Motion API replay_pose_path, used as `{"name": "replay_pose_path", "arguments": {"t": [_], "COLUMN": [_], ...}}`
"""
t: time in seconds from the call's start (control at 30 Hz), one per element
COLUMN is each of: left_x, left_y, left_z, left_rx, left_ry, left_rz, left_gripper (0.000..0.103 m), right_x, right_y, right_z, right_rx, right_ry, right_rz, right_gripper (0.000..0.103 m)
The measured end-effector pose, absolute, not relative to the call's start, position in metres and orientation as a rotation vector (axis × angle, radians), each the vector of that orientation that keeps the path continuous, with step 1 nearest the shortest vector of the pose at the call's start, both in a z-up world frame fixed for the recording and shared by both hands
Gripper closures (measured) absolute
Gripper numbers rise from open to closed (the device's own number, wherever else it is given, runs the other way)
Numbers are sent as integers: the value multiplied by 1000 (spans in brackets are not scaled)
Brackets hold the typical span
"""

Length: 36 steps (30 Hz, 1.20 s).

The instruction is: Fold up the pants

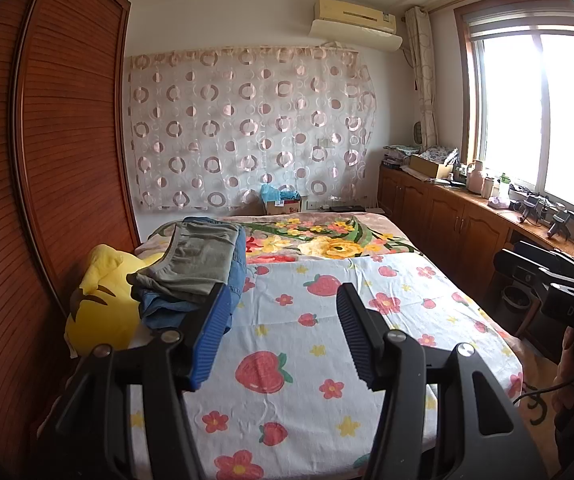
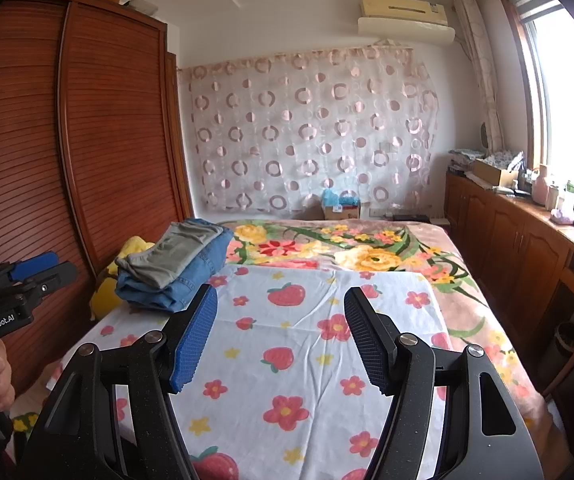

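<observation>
bedroom, folding station: two folded pants stacked at the bed's left edge

grey pants (image 2: 171,254) lie folded on folded denim pants (image 2: 185,280), beside a yellow plush (image 1: 99,300) on the strawberry sheet (image 2: 307,344). left gripper (image 1: 283,332) and right gripper (image 2: 281,334) both gape apart, empty, above bare sheet. fits a finished stack or a pause between garments; any further pair wants spreading flat on the sheet.

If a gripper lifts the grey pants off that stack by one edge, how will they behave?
The grey pants look like thin, soft cloth, so they would probably droop and unfold. They seem light. They lie folded on the blue jeans, which may drag along slightly. Both the left gripper and the right gripper are open.
</observation>
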<state>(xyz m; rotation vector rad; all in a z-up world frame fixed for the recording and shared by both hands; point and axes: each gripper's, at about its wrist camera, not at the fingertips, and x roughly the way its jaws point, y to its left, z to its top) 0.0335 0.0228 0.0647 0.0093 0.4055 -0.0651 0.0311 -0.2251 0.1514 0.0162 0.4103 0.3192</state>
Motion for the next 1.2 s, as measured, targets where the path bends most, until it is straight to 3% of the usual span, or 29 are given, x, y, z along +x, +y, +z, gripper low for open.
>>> {"name": "replay_pose_path", "arguments": {"t": [1.2], "left_x": [33], "left_y": [23], "left_z": [66], "left_rx": [8], "left_ry": [406], "left_rz": [-66], "left_gripper": [48], "right_x": [32], "right_y": [-225], "right_z": [153], "right_rx": [17], "right_ry": [413], "right_rz": [320], "right_gripper": [36]}}
